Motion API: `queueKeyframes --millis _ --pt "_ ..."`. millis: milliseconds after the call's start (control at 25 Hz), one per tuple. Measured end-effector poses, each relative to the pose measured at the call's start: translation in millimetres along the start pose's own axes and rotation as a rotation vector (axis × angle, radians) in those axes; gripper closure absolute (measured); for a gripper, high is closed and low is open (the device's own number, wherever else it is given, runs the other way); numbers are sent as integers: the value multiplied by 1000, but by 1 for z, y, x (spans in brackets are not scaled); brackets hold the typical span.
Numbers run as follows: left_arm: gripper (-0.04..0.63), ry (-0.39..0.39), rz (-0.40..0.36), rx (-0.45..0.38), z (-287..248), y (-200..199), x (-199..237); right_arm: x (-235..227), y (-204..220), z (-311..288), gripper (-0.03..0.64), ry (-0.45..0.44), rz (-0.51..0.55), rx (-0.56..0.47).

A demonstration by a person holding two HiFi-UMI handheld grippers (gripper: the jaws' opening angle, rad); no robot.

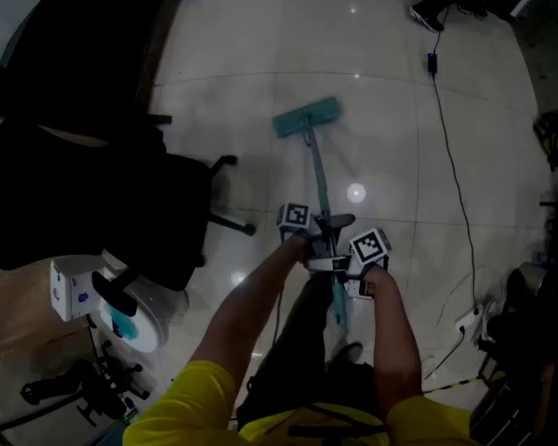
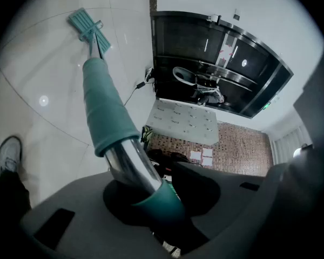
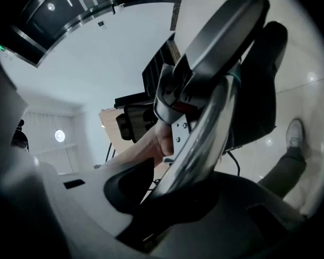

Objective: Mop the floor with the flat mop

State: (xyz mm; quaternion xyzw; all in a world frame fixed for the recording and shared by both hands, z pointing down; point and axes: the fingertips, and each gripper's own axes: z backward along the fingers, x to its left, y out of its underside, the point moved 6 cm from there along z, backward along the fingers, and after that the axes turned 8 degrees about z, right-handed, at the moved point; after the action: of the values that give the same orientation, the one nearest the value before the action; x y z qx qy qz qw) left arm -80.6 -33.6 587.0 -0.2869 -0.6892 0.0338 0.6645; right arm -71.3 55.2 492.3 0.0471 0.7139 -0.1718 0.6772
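A flat mop with a teal head (image 1: 307, 117) lies on the pale tiled floor (image 1: 391, 82), and its pole (image 1: 318, 179) runs back toward me. My left gripper (image 1: 309, 240) is shut on the pole just above my right gripper (image 1: 346, 269), which is shut on it too. In the left gripper view the teal sleeve and chrome pole (image 2: 110, 123) pass between the jaws, with the mop head (image 2: 85, 23) far off on the floor. In the right gripper view the chrome pole (image 3: 197, 144) sits clamped in the jaws, with the left gripper's body (image 3: 205, 53) above.
A black office chair (image 1: 93, 189) stands at the left, close to the mop. A black cable (image 1: 451, 156) runs across the floor at the right to a power strip (image 1: 471, 321). A white and teal device (image 1: 121, 309) sits at lower left. My shoe (image 2: 9, 152) is near the pole.
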Motion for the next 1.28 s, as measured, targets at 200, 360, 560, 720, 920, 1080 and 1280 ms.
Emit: queueKeyframes --millis 200,360,560,720,920,1080,1280 --pt "485 -35 -82 20 -1 -104 25 -54 -88 -12 515 -3 58 -40" --pt "489 -92 -115 21 -2 -119 45 -78 -95 -16 555 -50 76 -80" --pt "511 -7 -63 23 -8 -24 70 -76 0 -20 554 -50 43 -18" --pt "509 -8 7 47 -9 128 106 -63 154 -12 552 10 -81 112" --pt "509 -30 66 54 -9 211 123 -45 217 -1 552 58 -47 145" --pt "508 -46 14 66 -26 118 114 -78 131 12 557 53 54 55" --pt "508 -154 -79 135 -58 -31 105 -125 -7 28 575 66 123 -78"
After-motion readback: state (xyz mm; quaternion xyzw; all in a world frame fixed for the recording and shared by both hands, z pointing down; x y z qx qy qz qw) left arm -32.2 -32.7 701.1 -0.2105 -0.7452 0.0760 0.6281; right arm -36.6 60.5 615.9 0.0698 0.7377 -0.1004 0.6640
